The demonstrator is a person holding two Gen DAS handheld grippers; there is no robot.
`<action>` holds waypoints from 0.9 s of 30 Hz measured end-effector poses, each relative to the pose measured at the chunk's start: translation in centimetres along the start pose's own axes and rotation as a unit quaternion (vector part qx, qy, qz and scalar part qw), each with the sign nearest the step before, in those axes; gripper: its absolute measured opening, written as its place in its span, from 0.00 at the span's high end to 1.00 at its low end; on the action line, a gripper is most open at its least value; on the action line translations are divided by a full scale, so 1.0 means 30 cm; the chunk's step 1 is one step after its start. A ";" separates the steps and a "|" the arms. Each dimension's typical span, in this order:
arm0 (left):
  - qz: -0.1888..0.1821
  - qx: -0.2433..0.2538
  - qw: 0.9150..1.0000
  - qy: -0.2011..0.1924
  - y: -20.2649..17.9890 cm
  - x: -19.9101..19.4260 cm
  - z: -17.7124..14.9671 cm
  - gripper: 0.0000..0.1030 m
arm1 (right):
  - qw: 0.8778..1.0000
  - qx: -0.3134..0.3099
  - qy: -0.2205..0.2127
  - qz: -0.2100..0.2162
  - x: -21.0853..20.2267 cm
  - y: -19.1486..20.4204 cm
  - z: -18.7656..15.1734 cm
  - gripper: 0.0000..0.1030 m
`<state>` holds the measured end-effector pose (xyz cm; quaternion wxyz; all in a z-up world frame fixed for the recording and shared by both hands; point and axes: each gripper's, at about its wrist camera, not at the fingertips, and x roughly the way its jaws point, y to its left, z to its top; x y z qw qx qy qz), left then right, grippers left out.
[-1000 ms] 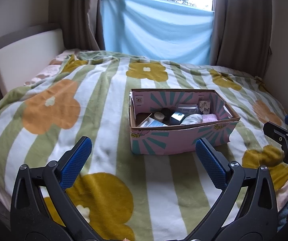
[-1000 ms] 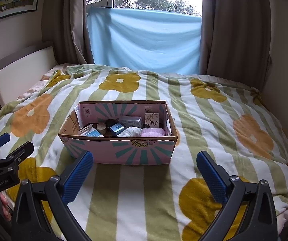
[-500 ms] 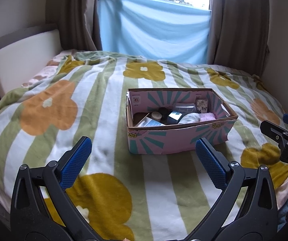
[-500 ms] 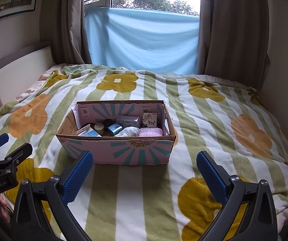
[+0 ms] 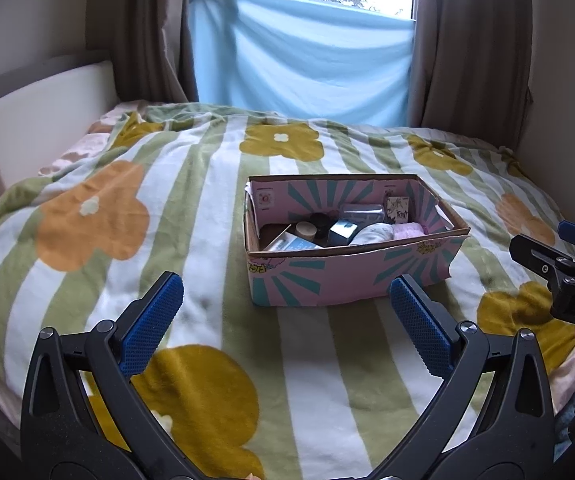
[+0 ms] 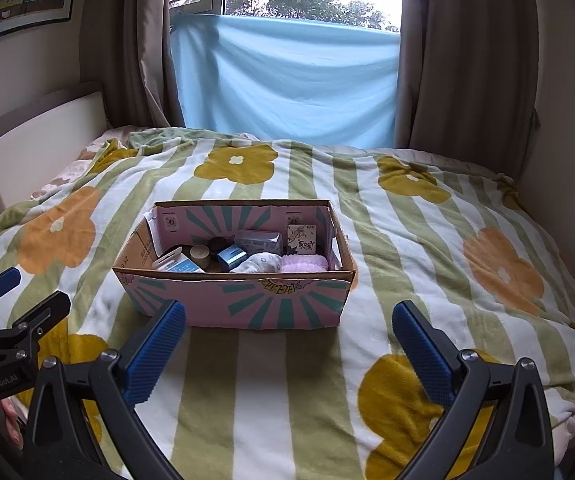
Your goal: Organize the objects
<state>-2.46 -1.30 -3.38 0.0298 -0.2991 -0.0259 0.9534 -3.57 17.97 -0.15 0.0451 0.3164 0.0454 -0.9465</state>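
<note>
A pink and teal cardboard box [image 5: 351, 278] [image 6: 243, 306] sits open in the middle of the bed. Inside lie several small items: a round wooden jar [image 6: 200, 255], a blue box [image 6: 232, 257], a white rolled cloth [image 6: 261, 263], a pink cloth [image 6: 304, 263] and an upright printed card box [image 6: 301, 239]. My left gripper [image 5: 287, 324] is open and empty, in front of the box and a little left of it. My right gripper [image 6: 289, 350] is open and empty, in front of the box.
The bed is covered by a green-and-white striped blanket with big flowers [image 6: 427, 240]. A padded headboard [image 5: 43, 120] is at the left, a wall [image 6: 567, 128] at the right, curtains and a blue sheet [image 6: 287, 84] at the back.
Both grippers have drifted slightly; the box has slid a little left in the left wrist view and sits slightly lower in the right wrist view. Both stay open and empty.
</note>
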 end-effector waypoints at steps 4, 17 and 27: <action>0.004 0.004 1.000 0.000 0.002 -0.002 -0.001 0.00 | 1.000 0.000 -0.001 0.000 0.001 0.002 0.000 0.00; 0.016 -0.006 1.000 -0.005 0.006 -0.023 0.014 0.00 | 1.000 -0.002 -0.003 -0.004 0.006 0.016 0.007 0.00; 0.018 0.004 1.000 -0.021 -0.007 -0.039 0.010 0.00 | 1.000 0.000 -0.002 -0.003 0.010 0.029 0.011 0.00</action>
